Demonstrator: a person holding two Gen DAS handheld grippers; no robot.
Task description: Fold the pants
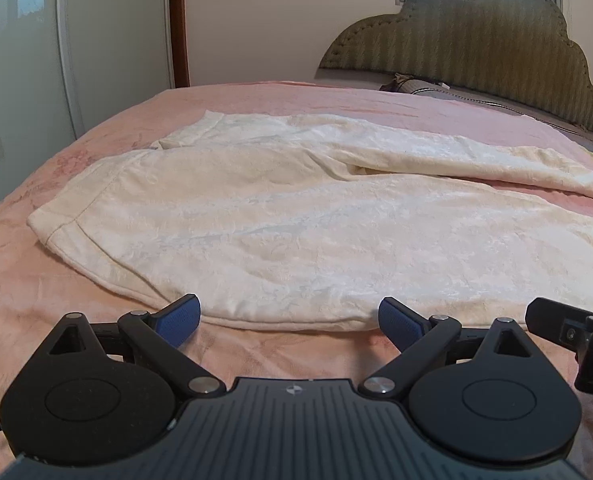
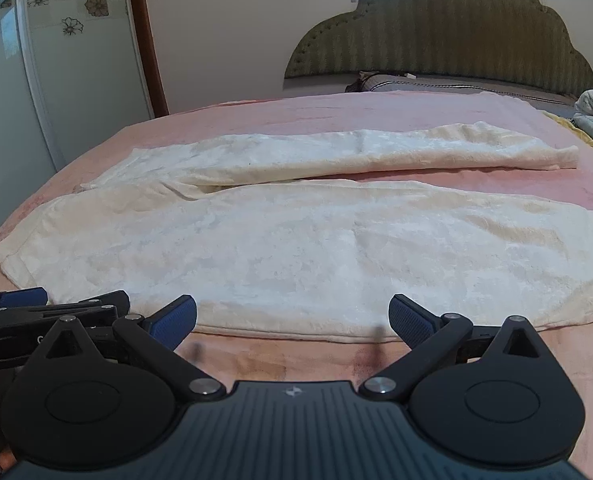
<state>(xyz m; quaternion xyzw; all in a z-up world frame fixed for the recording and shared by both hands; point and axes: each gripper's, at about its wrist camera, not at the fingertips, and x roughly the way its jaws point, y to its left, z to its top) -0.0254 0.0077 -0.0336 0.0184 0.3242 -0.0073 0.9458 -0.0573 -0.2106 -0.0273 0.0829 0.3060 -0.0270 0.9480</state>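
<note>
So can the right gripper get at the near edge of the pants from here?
Probably yes: the right gripper is open just short of the pants, whose near hem lies flat on the pink blanket with nothing between.

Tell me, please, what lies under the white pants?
The pink blanket shows all around the white pants and between the legs. Whatever is directly beneath the fabric is covered.

Left gripper (image 1: 288, 318) and right gripper (image 2: 292, 318): jaws spread wide.
</note>
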